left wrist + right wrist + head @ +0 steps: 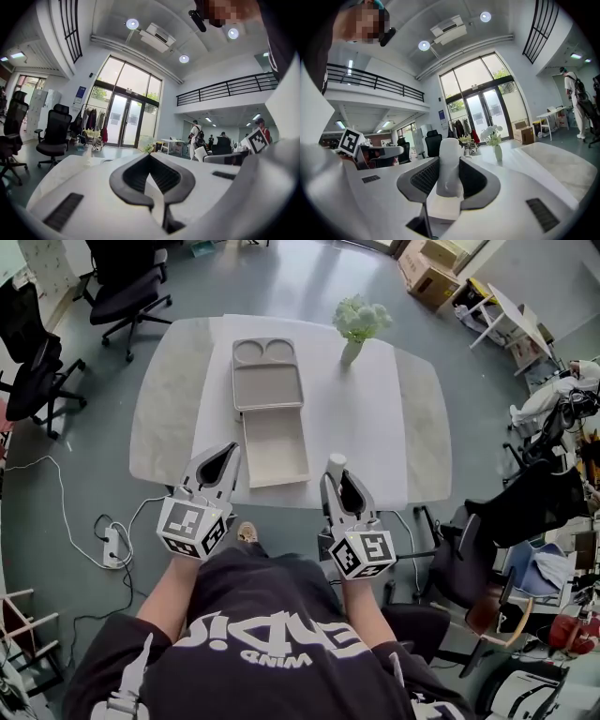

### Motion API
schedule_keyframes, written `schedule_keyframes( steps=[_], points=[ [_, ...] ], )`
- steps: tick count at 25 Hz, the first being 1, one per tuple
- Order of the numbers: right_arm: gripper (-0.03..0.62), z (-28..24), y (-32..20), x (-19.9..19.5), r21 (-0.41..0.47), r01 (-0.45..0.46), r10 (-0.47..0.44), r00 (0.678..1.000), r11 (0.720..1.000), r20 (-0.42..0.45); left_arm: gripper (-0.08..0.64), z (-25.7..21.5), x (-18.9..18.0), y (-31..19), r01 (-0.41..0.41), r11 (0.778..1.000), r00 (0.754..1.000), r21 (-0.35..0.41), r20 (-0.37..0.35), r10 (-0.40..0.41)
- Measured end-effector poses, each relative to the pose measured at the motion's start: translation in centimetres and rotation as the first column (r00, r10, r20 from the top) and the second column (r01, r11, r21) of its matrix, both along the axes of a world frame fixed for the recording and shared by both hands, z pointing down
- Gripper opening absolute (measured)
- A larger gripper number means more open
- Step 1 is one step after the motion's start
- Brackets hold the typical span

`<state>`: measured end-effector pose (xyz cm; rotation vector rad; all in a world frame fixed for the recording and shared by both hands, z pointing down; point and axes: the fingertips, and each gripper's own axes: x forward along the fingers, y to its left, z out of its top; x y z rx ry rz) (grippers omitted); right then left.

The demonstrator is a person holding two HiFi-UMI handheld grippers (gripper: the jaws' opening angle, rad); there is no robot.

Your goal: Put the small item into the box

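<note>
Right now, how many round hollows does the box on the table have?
2. The left hollow and the right hollow sit side by side at the far end of the box; none seems hidden.

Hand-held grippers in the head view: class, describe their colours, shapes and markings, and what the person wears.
The left hand-held gripper and the right hand-held gripper have white tapering shells with dark grey ribbed pads inside. Each carries a cube of black-and-white square markers at its rear. The person wears a black shirt with white lettering.
</note>
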<state>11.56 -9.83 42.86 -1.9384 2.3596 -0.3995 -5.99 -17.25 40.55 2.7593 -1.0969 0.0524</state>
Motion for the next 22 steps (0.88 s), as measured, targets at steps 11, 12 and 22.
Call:
schedule_keyframes(
  steps=[11,12,22],
  points=[
    [0.149,-2.7,-4.3,2.1,0.026,0.087,-0.086,0.996,0.996,-0.028,0.008,0.5,2.0,-2.4,0.061,0.998,0.998,-0.031,0.009,-0.061],
    [0.148,-2.9,-4.9,2.0,0.03,0.102,-0.101,0.994,0.994,-0.036,0.008,0.5,1.9,-2.6,0.07,0.997,0.998,-0.032,0.009,-0.07],
    [0.149,-3.4,-10.3,0.0,0.015,0.247,-0.243,0.96,0.969,-0.14,0.008,0.3,2.1,-3.7,0.123,0.992,0.992,-0.023,0.005,-0.123]
  ],
)
